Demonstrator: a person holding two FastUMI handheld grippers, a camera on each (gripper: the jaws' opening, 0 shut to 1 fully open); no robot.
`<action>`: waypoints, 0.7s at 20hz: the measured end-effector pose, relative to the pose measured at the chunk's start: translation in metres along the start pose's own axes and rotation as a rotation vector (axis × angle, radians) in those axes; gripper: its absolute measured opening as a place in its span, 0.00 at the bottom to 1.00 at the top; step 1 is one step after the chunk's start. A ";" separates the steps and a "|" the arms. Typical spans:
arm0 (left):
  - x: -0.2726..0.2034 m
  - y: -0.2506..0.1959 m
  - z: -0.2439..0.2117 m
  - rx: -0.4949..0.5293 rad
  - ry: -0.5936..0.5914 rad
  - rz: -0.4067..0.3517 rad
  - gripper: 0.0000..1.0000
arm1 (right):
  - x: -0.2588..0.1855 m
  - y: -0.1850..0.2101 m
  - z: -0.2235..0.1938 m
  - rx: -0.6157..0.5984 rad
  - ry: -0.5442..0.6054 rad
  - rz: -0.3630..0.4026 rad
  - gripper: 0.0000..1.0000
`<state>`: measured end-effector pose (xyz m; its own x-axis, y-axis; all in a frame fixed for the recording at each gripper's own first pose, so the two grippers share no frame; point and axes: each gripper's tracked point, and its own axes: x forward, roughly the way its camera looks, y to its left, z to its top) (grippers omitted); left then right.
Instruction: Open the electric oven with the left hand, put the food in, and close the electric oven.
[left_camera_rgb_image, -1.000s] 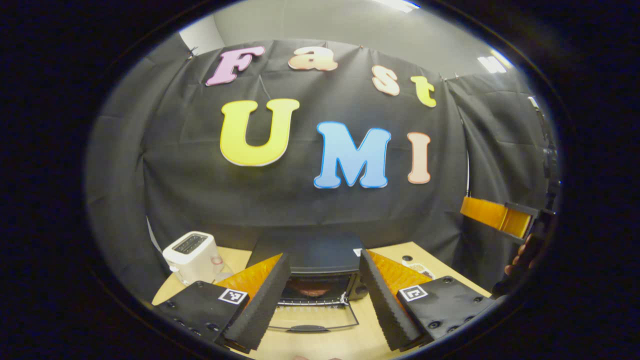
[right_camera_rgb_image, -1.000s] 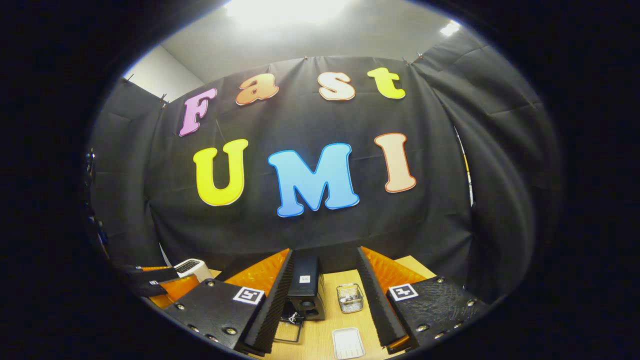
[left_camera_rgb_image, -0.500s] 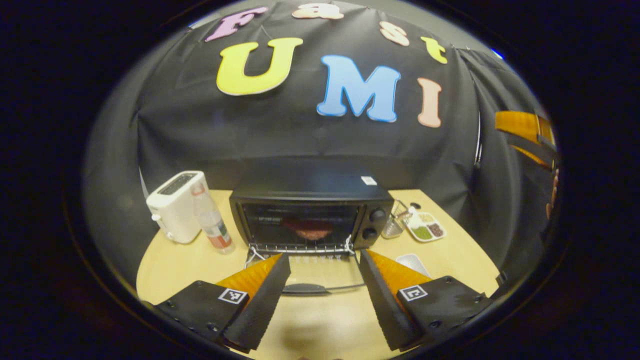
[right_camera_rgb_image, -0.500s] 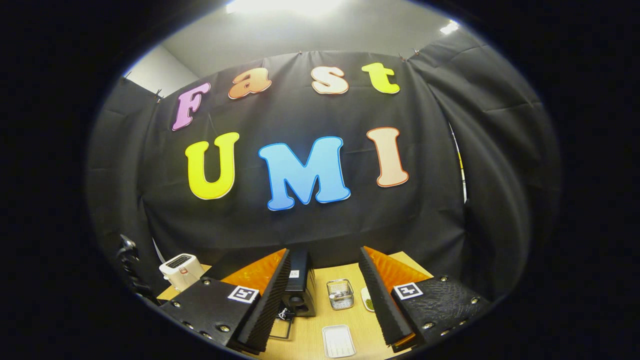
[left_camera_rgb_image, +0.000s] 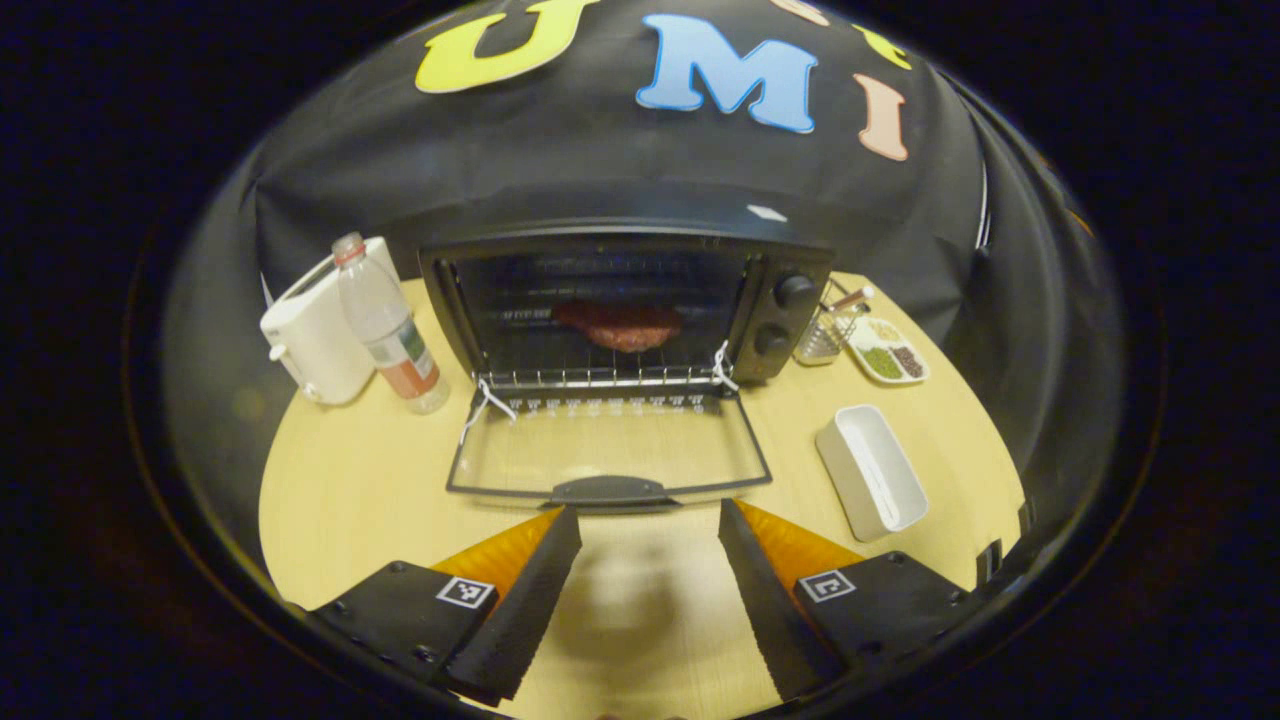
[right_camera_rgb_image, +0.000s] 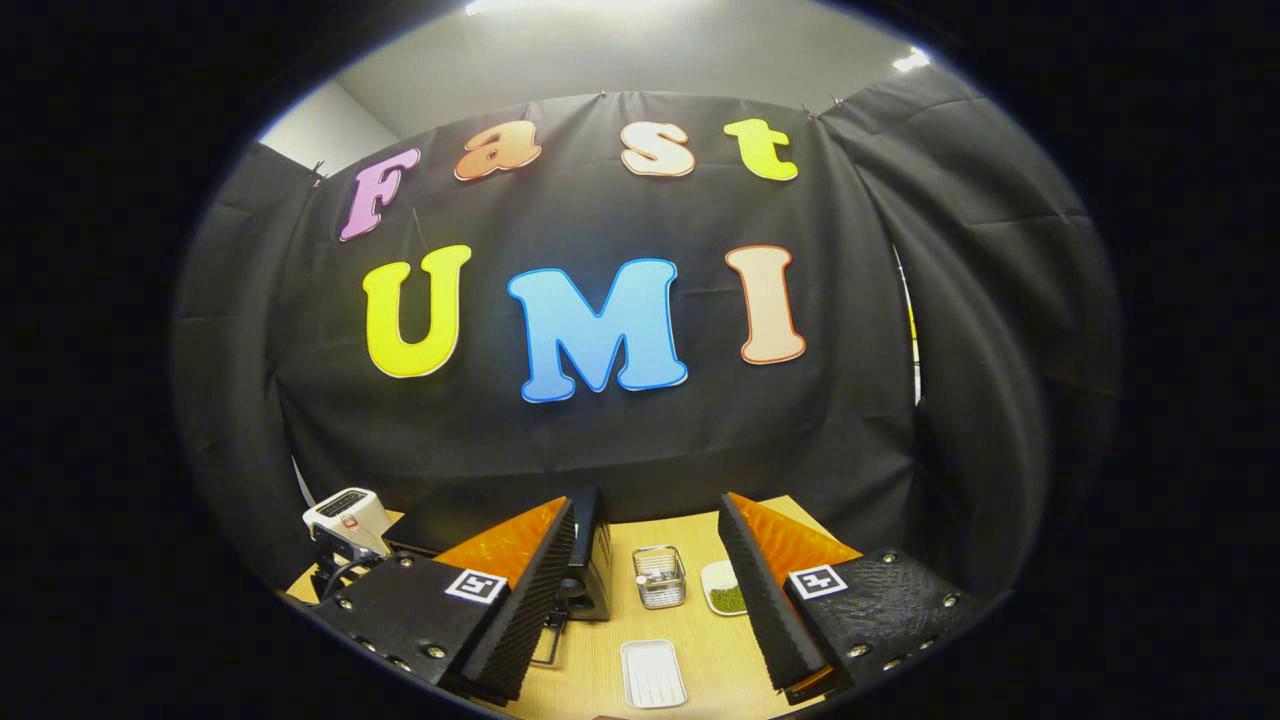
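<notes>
The left gripper view looks down and forward from above the table (left_camera_rgb_image: 340, 500), facing the open oven (left_camera_rgb_image: 625, 300) at frame centre, fairly near. The right gripper view sits low and faces level at the booth's back wall, the table (right_camera_rgb_image: 715, 650) a strip along the bottom. Both share the oven (right_camera_rgb_image: 590, 570), toaster (left_camera_rgb_image: 310, 335) (right_camera_rgb_image: 345, 515) and white tray (left_camera_rgb_image: 870, 470) (right_camera_rgb_image: 652, 673).

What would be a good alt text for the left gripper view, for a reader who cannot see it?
A black electric oven stands on a wooden table with its glass door folded down flat and a piece of reddish food on the rack inside. The left gripper, fingers apart, hovers just before the door's handle. A white toaster and a bottle stand left of the oven, a white tray right.
</notes>
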<state>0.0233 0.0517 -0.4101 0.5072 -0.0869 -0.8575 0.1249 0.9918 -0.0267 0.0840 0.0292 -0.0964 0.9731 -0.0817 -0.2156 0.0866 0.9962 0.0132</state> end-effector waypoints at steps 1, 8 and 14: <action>0.012 0.003 -0.006 0.004 0.031 0.006 0.92 | -0.003 -0.003 -0.003 0.003 0.010 -0.012 0.82; 0.060 0.021 -0.035 0.031 0.197 0.026 0.91 | -0.011 -0.038 -0.016 0.006 0.040 -0.094 0.87; 0.089 0.033 -0.038 0.038 0.260 0.046 0.95 | -0.012 -0.047 -0.016 -0.014 0.043 -0.112 0.87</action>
<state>0.0407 0.0797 -0.5069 0.2780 -0.0100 -0.9605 0.1415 0.9895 0.0307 0.0648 -0.0166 -0.1097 0.9474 -0.1912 -0.2567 0.1909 0.9813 -0.0264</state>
